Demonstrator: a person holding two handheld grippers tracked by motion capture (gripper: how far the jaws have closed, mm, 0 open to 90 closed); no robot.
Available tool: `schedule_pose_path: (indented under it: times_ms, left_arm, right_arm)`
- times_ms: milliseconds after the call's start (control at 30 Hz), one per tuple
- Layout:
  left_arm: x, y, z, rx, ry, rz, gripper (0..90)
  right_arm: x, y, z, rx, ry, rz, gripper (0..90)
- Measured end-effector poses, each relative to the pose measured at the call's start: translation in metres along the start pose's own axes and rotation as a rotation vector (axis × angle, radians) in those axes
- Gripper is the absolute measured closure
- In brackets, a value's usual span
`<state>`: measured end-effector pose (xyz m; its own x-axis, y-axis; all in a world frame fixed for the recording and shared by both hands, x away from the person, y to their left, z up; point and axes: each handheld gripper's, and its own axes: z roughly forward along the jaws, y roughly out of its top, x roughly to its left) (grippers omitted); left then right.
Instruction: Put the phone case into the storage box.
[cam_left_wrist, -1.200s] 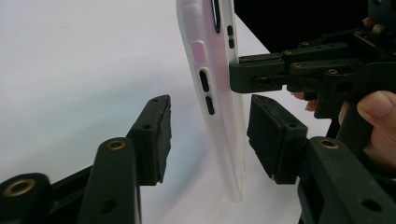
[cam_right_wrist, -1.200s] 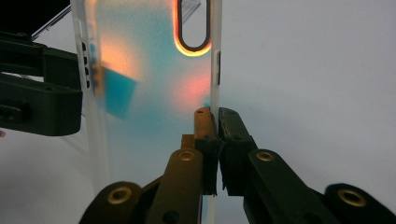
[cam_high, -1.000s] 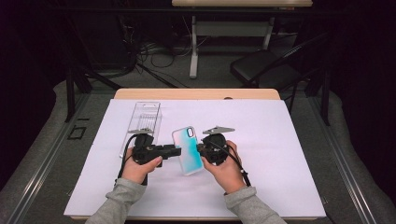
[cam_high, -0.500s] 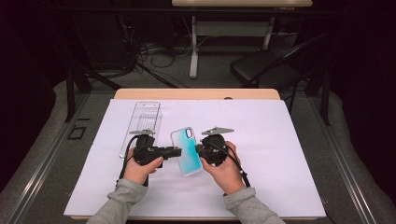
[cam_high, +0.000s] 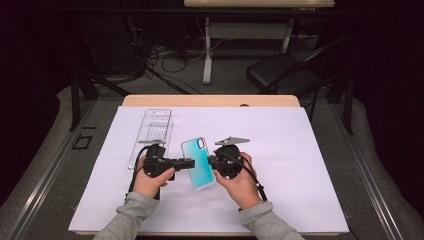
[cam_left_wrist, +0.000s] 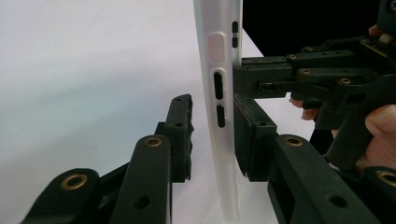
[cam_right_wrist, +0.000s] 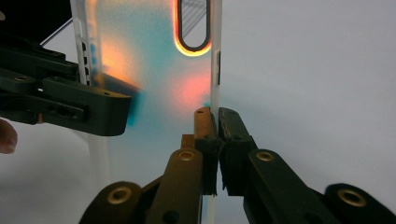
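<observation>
1. We cannot see the phone case's (cam_left_wrist: 219, 93) lower end in the left gripper view.
2. Our right gripper (cam_right_wrist: 215, 116) pinches its right rim.
3. Our left gripper's (cam_high: 189, 163) jaws have just been closing around its left rim, a sliver still open on one side.
4. The phone case hangs mid-desk (cam_high: 300, 150), long axis toward the far edge.

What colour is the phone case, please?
Translucent teal with orange-pink patches; the phone case shows best in the right gripper view.

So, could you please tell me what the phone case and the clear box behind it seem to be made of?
Phone case: probably soft translucent plastic, with a frosted white rim and a teal tint that light glows through. Clear box: likely rigid transparent plastic, since the white sheet shows through it.
</observation>
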<state>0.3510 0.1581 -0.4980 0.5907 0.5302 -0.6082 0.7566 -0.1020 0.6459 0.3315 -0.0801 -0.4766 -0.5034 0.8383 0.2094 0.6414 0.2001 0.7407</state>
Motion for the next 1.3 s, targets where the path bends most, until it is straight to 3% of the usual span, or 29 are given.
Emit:
schedule_pose_path:
  times_ms: [1300]
  left_arm:
    - [0.0032,-0.0028,0.0027,-0.012,-0.030,-0.036,78.9]
  right_arm:
    - [0.0038,-0.0014,0.0020,0.002,0.024,-0.001,86.9]
